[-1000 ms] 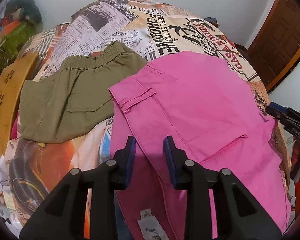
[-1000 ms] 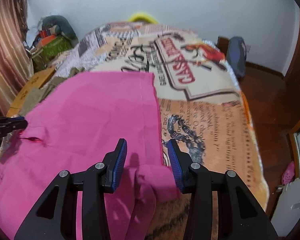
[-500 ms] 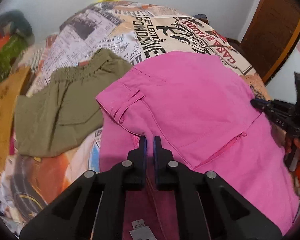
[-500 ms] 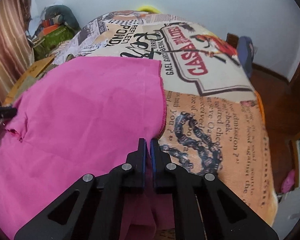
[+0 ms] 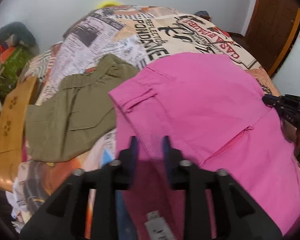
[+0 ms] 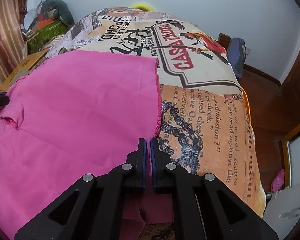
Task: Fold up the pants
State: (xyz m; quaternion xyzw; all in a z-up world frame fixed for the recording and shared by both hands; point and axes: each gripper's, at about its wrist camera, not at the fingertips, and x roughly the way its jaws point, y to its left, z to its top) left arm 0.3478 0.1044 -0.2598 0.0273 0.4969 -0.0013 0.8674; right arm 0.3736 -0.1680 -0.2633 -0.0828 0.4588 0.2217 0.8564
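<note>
- Pink pants [image 5: 200, 104] spread flat on printed bedspread [image 5: 130, 32], waistband end toward left, hem [image 6: 158, 100] toward right.
- Left gripper [image 5: 149, 144] over near waistband edge, fingers apart, cloth visible between them, not pinched.
- Right gripper [image 6: 147, 146] at near hem corner, fingers drawn together on pink fabric.
- Olive shorts [image 5: 74, 108] left of pants, edges touching or overlapping.
- Cardboard box [image 5: 10, 124] at far left.

Black jaws, blue pads [image 6: 143, 160], prob. rubber
</note>
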